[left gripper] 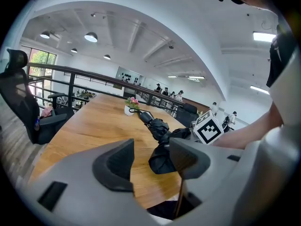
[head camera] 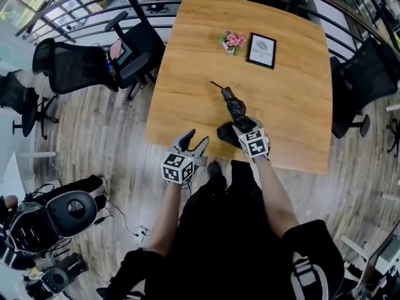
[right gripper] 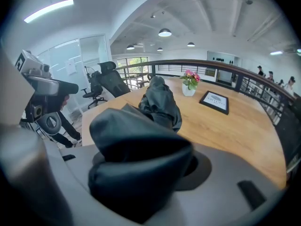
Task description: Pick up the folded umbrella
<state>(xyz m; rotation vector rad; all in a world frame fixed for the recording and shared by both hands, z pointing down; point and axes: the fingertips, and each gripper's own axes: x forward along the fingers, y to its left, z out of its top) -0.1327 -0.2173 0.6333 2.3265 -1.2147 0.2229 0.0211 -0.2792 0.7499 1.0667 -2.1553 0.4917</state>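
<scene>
The folded black umbrella [head camera: 237,110] hangs a little above the front part of the wooden table [head camera: 187,74], its handle end pointing toward the table's middle. My right gripper [head camera: 235,130] is shut on the umbrella's bunched fabric end. In the right gripper view the dark fabric [right gripper: 157,102] fills the space between the jaws. My left gripper [head camera: 195,141] is open and holds nothing, just left of the umbrella at the table's front edge. From the left gripper view the umbrella [left gripper: 160,131] lies ahead and slightly right of that gripper [left gripper: 150,158].
A small pot of pink flowers [head camera: 232,42] and a framed sign [head camera: 261,50] stand at the table's far side. Black office chairs [head camera: 94,61] are at the left and right [head camera: 365,80]. A dark railing [head camera: 94,8] curves behind the table.
</scene>
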